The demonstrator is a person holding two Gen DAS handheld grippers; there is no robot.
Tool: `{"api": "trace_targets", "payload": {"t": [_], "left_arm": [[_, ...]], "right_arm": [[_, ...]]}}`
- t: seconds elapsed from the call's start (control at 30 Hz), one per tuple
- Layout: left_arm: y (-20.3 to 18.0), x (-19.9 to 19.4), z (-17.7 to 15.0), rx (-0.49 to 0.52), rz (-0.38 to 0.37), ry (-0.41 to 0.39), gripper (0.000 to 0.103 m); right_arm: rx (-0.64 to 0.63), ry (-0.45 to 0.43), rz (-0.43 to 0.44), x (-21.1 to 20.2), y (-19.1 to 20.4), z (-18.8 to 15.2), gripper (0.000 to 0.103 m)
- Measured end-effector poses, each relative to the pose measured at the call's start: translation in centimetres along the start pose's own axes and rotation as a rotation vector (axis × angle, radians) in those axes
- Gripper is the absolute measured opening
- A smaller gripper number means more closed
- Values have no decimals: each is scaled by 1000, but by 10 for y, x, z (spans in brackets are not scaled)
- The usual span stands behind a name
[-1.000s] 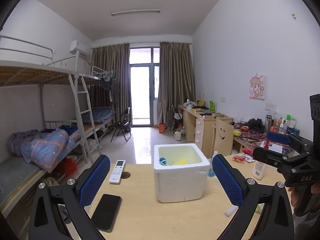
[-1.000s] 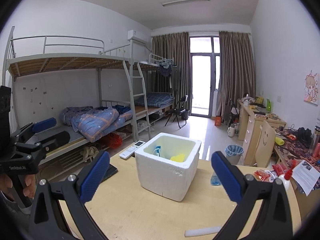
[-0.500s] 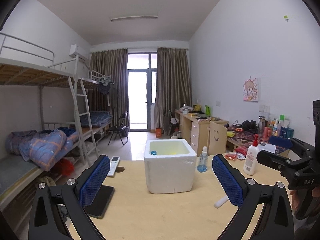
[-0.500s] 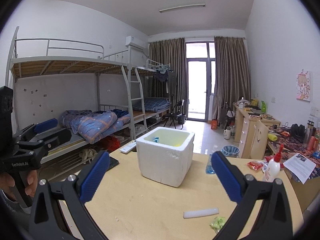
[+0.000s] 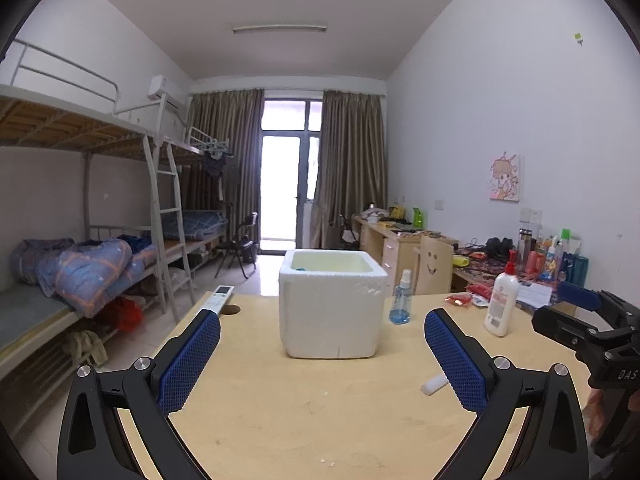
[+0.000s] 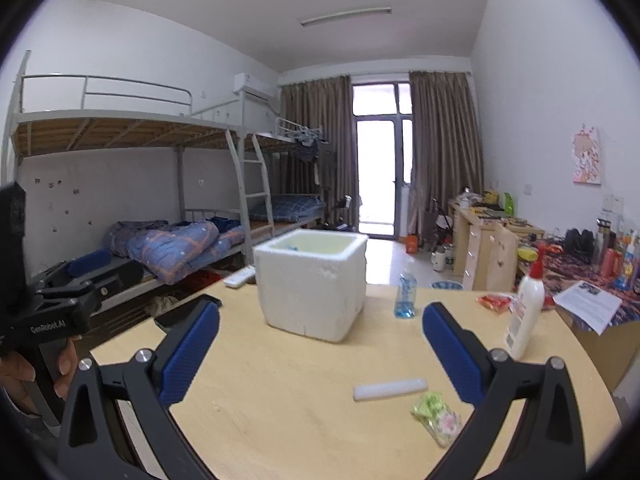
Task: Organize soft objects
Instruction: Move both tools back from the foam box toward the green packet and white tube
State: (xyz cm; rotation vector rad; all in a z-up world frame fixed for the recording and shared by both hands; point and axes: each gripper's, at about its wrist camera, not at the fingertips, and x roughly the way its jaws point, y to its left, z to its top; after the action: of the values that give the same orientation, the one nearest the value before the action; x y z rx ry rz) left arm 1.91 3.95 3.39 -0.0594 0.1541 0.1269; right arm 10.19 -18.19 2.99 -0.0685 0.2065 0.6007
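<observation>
Right wrist view: both tongs pulled back from foam box (image 6: 312, 284), left tongs (image 5: 322, 354) and right tongs (image 6: 320, 348) wide open, empty. Next up probably foam stick (image 6: 390, 389) and green packet (image 6: 436, 418) on table (image 6: 280, 400).

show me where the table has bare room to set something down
The widest bare patch is the near table in front of the foam box, left of the white stick and green packet. A smaller gap lies between the spray bottle and lotion bottle. The far left edge is crowded by the phone and remote.
</observation>
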Motion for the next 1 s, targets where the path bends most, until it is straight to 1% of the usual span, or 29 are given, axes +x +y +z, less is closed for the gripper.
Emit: {"api": "trace_targets", "payload": {"t": [0.1, 0.2, 0.3, 0.4, 0.53, 0.63, 0.8, 0.87, 1.0], "left_arm": [[-2, -2, -11, 17, 40, -16, 102], [-1, -2, -18, 19, 46, -10, 102], [5, 1, -24, 7, 48, 4, 102], [5, 1, -33, 29, 96, 1, 102], [7, 3, -43, 24, 95, 17, 102], [10, 2, -47, 33, 114, 16, 102], [11, 3, -53, 21, 73, 31, 102], [12, 5, -56, 23, 65, 45, 102], [14, 10, -58, 16, 49, 70, 102]], "right_arm": [[-6, 13, -41, -3, 0, -12, 103], [3, 6, -63, -10, -4, -23, 103], [23, 17, -70, -11, -9, -32, 103], [34, 35, -82, -7, -14, -40, 103], [36, 58, -83, -2, -13, -45, 103], [43, 59, -66, 0, -12, -48, 103], [46, 94, -52, 7, -9, -55, 103], [60, 113, -16, 9, -9, -57, 103], [46, 114, -32, 11, -8, -59, 103]]}}
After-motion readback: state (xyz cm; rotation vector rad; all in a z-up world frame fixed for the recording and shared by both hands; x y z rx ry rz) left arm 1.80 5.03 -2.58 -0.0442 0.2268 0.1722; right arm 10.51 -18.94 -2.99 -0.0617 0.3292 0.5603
